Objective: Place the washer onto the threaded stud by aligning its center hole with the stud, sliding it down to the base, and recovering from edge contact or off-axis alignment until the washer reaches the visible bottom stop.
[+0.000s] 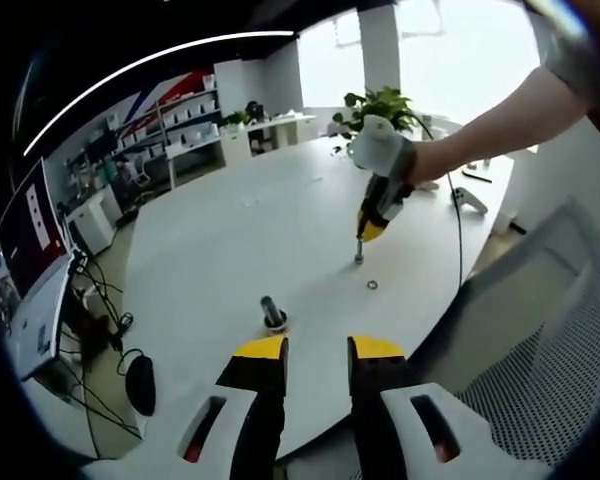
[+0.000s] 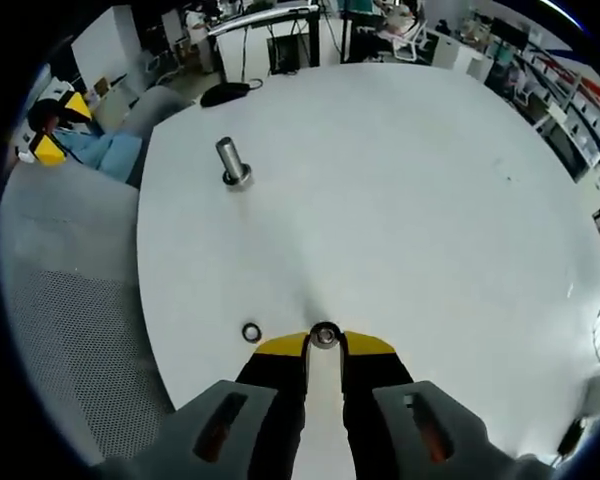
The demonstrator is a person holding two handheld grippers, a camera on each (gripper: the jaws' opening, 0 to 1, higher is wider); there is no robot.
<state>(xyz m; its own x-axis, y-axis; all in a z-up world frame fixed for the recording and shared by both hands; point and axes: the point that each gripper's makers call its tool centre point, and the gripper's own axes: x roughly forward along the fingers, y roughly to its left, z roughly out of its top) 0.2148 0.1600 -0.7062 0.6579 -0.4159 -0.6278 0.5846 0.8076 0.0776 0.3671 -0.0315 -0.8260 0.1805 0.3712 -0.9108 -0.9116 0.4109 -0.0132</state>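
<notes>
- In the left gripper view, the left gripper [image 1: 316,350] hovers over the near edge of a round white table [image 1: 230,230], its yellow-tipped jaws parted with nothing between them.
- Just beyond those jaws a short threaded stud [image 1: 272,313] stands upright on its base on the table.
- Farther out, the right gripper [image 1: 361,250], held by a person's hand [image 1: 385,150], points down at the table, its tips touching or nearly touching the surface.
- A washer [image 1: 372,285] lies flat on the table just beside those tips, apart from them.
- In the right gripper view, the right gripper [image 2: 324,343] has its jaws close together, pinching a small metal ring [image 2: 325,335] at the tips.
- The washer [image 2: 251,332] lies loose on the table [image 2: 400,180], just left of the jaws.
- The stud [image 2: 230,162] stands well apart from them, nothing on it that I can see.
- A mesh chair [image 2: 70,300] sits at the table's edge.
</notes>
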